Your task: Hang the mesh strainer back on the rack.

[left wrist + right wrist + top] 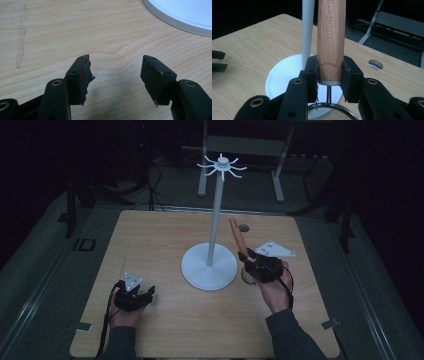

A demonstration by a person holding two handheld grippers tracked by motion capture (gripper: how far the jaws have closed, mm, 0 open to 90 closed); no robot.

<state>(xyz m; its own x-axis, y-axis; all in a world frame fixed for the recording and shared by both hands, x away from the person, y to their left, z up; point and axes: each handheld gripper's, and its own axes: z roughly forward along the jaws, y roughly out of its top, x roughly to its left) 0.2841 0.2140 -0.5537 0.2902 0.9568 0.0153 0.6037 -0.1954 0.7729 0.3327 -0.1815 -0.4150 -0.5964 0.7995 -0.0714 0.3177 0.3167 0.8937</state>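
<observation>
Pale wooden tabletop, dark room around it. Near edge: left gripper rests low over bare wood, jaws spread wide, nothing between them. Right gripper is clamped on the round light-wood handle of a small wire-mesh strainer; handle upright, mesh bowl below the jaws. Just beyond stands a white hook stand with round base, pole close beside the handle.

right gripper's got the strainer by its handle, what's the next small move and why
Probably lift the strainer toward the hooks atop the white stand: the right gripper is clamped on its wooden handle, beside the pole, well below the hooks.
</observation>
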